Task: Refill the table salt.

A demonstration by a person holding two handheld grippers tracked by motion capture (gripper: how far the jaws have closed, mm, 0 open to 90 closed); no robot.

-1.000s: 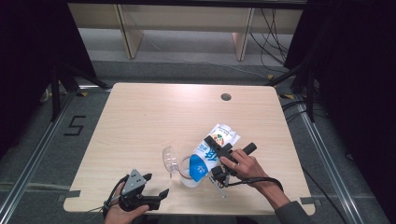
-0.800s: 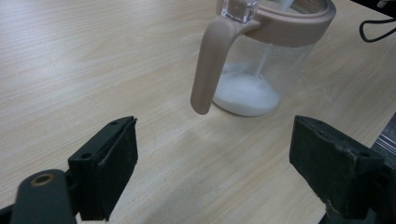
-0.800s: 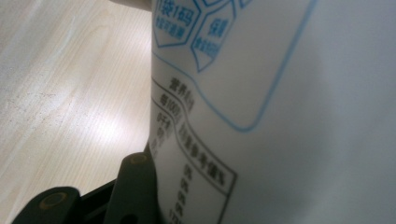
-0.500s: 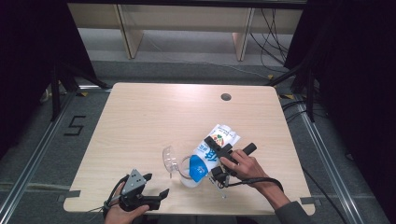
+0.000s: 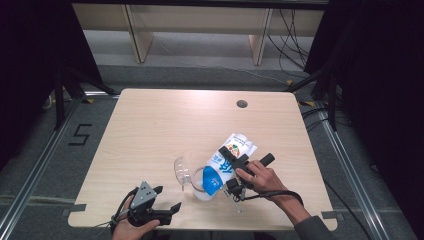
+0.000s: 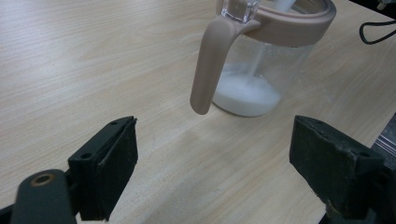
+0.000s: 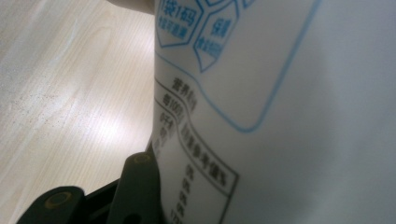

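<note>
While our right gripper has its fingers clamped on the white and blue milk carton, the carton is tilted with its lower end over the clear jug near the front middle of the tabletop. From the right gripper view we see the carton's printed side pressed against one black finger. Seen from the left gripper view, the jug stands upright with a beige rim and a beige handle, and a shallow layer of white liquid lies in its bottom. A clear lid sticks up at the jug's left side in the high view. Our left gripper sits near the front left edge of the tabletop, its fingers spread wide apart with nothing between them, pointed at the jug and well short of it.
</note>
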